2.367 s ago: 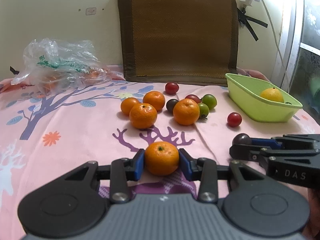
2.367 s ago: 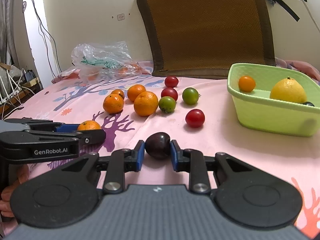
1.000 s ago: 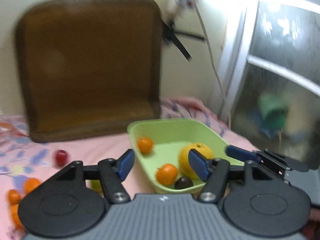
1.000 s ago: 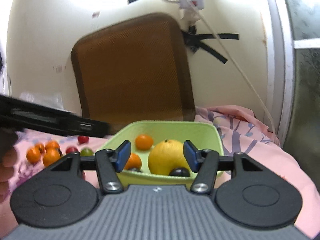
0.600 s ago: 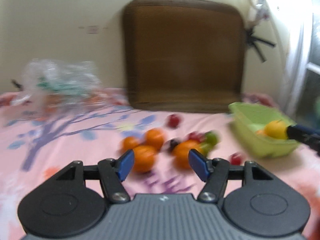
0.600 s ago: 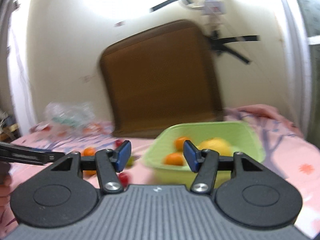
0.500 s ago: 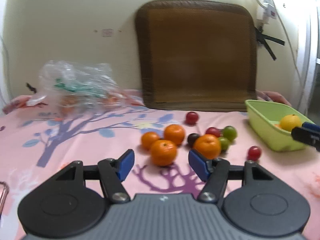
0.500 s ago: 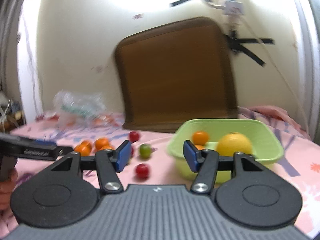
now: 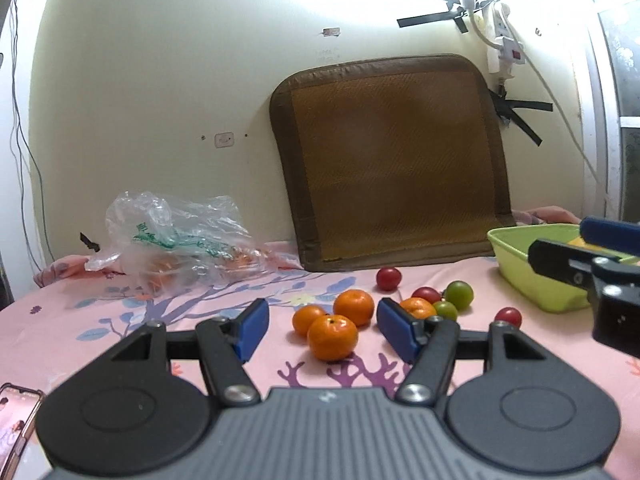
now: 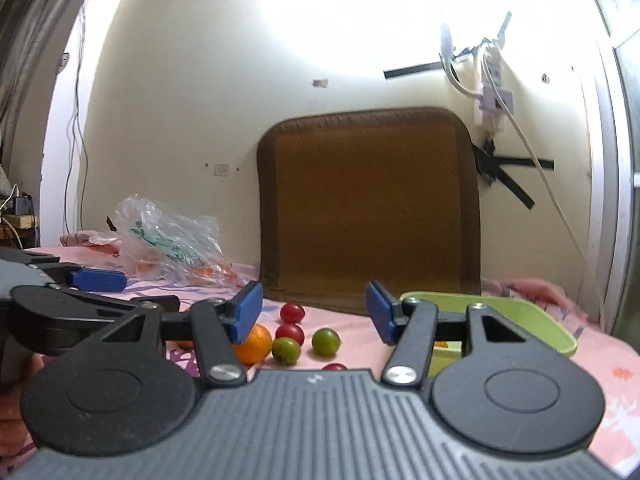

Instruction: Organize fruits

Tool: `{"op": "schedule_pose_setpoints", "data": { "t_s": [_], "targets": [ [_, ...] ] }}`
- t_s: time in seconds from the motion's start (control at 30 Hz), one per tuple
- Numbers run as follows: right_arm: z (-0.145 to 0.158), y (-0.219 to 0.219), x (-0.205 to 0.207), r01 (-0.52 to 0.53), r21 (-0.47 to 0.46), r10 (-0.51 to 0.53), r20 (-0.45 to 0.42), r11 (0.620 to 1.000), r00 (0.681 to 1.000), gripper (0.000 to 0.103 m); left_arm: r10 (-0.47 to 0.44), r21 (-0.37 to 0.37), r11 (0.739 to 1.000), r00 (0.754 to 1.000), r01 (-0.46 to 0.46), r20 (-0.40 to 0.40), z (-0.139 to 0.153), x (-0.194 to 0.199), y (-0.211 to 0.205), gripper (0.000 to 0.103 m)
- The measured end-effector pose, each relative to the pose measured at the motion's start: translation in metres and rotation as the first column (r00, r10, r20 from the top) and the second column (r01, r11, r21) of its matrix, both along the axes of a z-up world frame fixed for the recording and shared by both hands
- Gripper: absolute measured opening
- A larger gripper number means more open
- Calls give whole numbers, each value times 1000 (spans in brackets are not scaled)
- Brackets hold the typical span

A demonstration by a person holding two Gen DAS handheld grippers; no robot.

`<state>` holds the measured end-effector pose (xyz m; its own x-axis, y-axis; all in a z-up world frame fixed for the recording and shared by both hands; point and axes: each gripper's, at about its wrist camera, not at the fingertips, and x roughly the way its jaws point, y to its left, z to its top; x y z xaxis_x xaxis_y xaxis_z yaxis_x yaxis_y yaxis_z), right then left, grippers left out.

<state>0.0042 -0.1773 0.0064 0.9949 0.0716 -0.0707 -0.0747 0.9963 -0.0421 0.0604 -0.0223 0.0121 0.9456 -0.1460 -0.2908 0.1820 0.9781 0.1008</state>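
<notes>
Left wrist view. Holding the left gripper (image 9: 322,322) above the pink patterned cloth (image 9: 120,320), blue pads (image 9: 250,326) spread wide, gripping nothing. Framing the nearest orange (image 9: 333,337) between the pads, lying on the cloth, not touching either pad. Showing two more oranges (image 9: 354,307) just behind the nearest orange, and a fourth orange (image 9: 418,307) to its right, partly hidden by the right pad. Showing green fruits (image 9: 459,295) and red fruits (image 9: 388,278) right of and behind the nearest orange, with one red fruit (image 9: 508,316) apart, lying between that orange and the green basket (image 9: 532,276). Showing the basket standing well to the right of the nearest orange, with the right gripper (image 9: 600,256) hanging in front of it; spread of that gripper not readable here. Showing a clear plastic bag (image 9: 176,244) well to the left of the orange, a brown mat (image 9: 394,164) leaning on the wall behind it, and a phone (image 9: 16,420) at the lower left edge.

Right wrist view. Holding the right gripper (image 10: 314,318) with pads wide apart, carrying nothing. Showing the green basket (image 10: 532,324) low at right, behind the right finger. Showing one orange (image 10: 252,344), two green fruits (image 10: 326,342) and red fruits (image 10: 292,312) left of the basket on the cloth. Showing the left gripper (image 10: 98,280) far left of the basket.
</notes>
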Motion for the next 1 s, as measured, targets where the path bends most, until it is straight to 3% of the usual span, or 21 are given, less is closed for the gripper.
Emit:
{"op": "schedule_pose_setpoints", "data": {
  "t_s": [0.2,0.33,1.0],
  "targets": [
    [1,0,-1,-13,-1,13,1,1000,1000,60,26,10,1000,1000,-26,-4,-2,-1,-1,61],
    [1,-2,-1,-14,18,14,-5,1000,1000,60,29,26,999,999,-29,16,-2,-4,-2,72],
    [1,-2,-2,-22,21,22,-7,1000,1000,60,20,13,1000,1000,-20,4,-1,-1,1,75]
  ]
}}
